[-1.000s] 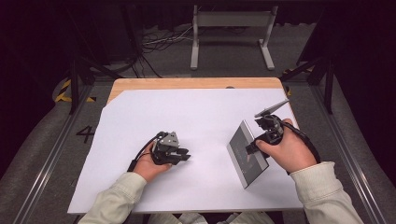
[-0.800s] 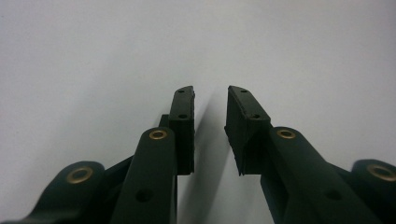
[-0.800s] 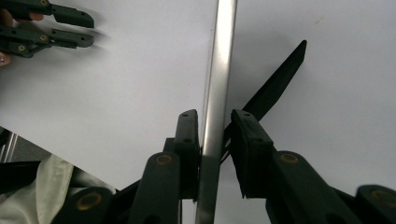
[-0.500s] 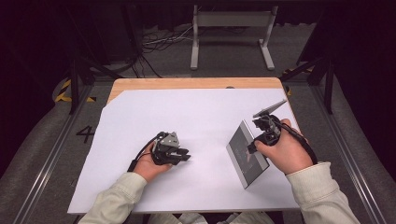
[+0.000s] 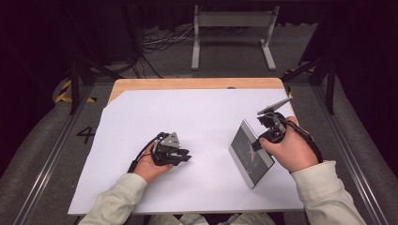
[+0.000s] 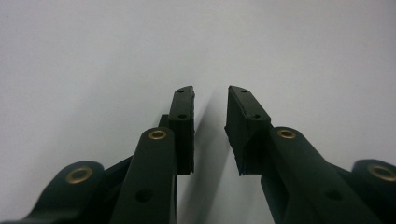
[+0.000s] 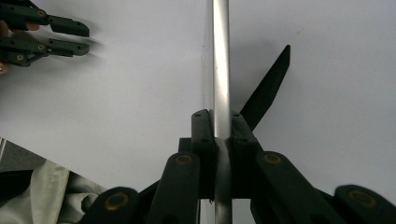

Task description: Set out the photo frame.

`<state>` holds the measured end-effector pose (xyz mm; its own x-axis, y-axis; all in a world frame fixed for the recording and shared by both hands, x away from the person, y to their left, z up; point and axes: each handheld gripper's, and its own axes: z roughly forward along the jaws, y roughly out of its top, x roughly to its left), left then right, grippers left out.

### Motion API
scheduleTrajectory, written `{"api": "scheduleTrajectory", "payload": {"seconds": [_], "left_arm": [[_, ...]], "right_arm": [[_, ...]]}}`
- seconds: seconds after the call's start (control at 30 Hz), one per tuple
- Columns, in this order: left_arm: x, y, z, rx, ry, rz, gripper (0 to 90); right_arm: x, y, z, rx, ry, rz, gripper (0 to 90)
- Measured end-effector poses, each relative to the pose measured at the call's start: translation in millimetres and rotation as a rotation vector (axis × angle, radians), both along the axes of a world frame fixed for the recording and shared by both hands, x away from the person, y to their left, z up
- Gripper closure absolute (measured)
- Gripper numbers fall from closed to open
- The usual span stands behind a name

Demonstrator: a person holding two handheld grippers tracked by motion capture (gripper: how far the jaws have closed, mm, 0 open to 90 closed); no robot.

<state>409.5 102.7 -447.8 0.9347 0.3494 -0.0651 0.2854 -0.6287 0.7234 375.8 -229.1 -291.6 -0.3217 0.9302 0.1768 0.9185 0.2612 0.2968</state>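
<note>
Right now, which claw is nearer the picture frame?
Right. The right claw is shut on the picture frame's edge; the left claw rests apart, open, on the white sheet.

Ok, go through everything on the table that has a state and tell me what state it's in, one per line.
Left tool: open, empty, low over the white sheet.
Right tool: shut on the picture frame's edge.
Picture frame: held tilted, lower edge on the sheet, black stand folded out.

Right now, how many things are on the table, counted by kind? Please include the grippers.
Grippers: 2, the left gripper with jaws apart and holding nothing, and the right gripper clamped on the frame.
Flat silver-edged picture frame: 1, held tilted, with its lower corner near the sheet.
White sheet that covers the table: 1.
Total: 4.
</note>
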Motion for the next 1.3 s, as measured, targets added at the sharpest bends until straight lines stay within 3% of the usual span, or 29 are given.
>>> {"api": "scheduleTrajectory", "payload": {"seconds": [0.2, 0.53, 0.77, 0.93, 1.07, 1.3], "left_arm": [[-1.0, 5.7, 0.3, -0.005, -0.002, 0.014, 72.7], [-5.1, 17.4, 0.2, -0.01, 0.002, 0.049, 72.7], [-10.1, 28.8, -0.5, -0.009, 0.006, 0.079, 72.5], [-12.5, 34.1, -0.5, -0.009, 0.007, 0.091, 72.4], [-14.1, 39.6, -0.6, -0.01, 0.004, 0.103, 72.4], [-17.4, 46.6, -1.0, -0.009, 0.002, 0.121, 72.3]], "right_arm": [[2.2, -1.5, 3.4, -0.008, -0.003, 0.005, 83.7], [6.8, 0.4, 14.4, -0.007, -0.018, 0.058, 83.7], [14.6, 4.2, 20.2, -0.029, -0.053, 0.164, 83.8], [18.6, 6.6, 22.7, -0.016, -0.056, 0.216, 83.8], [23.2, 9.4, 24.7, 0.007, -0.05, 0.288, 83.8], [28.1, 17.8, 25.6, -0.021, -0.059, 0.4, 83.8]]}}
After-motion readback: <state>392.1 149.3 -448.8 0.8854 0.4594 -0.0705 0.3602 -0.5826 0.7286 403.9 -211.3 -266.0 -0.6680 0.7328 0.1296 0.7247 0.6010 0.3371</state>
